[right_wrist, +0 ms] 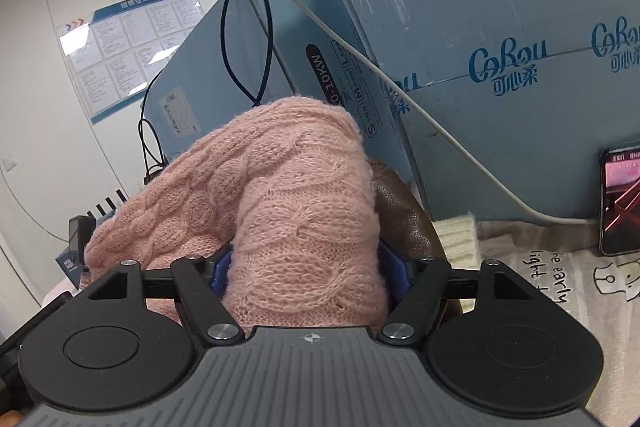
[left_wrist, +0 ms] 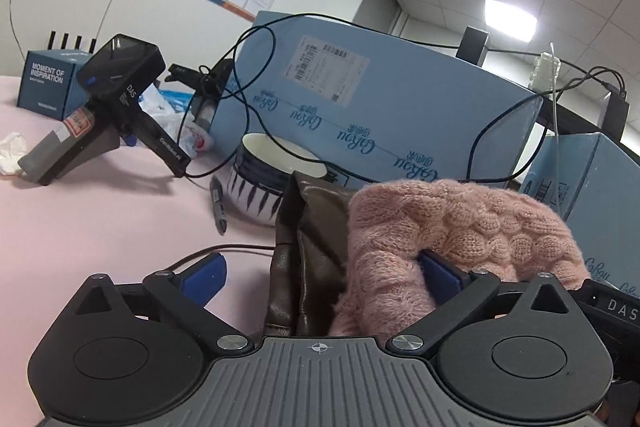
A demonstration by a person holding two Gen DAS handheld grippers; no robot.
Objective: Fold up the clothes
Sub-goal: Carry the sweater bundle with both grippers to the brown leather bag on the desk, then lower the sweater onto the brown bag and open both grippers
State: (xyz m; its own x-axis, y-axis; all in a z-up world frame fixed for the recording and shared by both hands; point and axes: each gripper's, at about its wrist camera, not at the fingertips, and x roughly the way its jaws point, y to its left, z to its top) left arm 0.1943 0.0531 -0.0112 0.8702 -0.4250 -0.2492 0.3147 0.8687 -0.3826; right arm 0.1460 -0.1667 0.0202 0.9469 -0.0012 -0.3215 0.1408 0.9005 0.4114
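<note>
Pink knit sweater (right_wrist: 288, 195) sits bunched between the right gripper's (right_wrist: 310, 273) fingers, clamped there; the left gripper (left_wrist: 320, 277) gapes wide (one blue pad buried in knit), brown leather garment (left_wrist: 304, 247) between.

Pink cable-knit sweater (right_wrist: 296, 195), brown leather garment (left_wrist: 304, 259)

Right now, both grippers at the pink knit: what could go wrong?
1. Left gripper is open; the pink knit sweater drapes over one finger only and may slip off.
2. Black cable hangs near the bowl; a sweep could snag it.
3. Right gripper holds bunched knit, so the fold may come out uneven.
</note>
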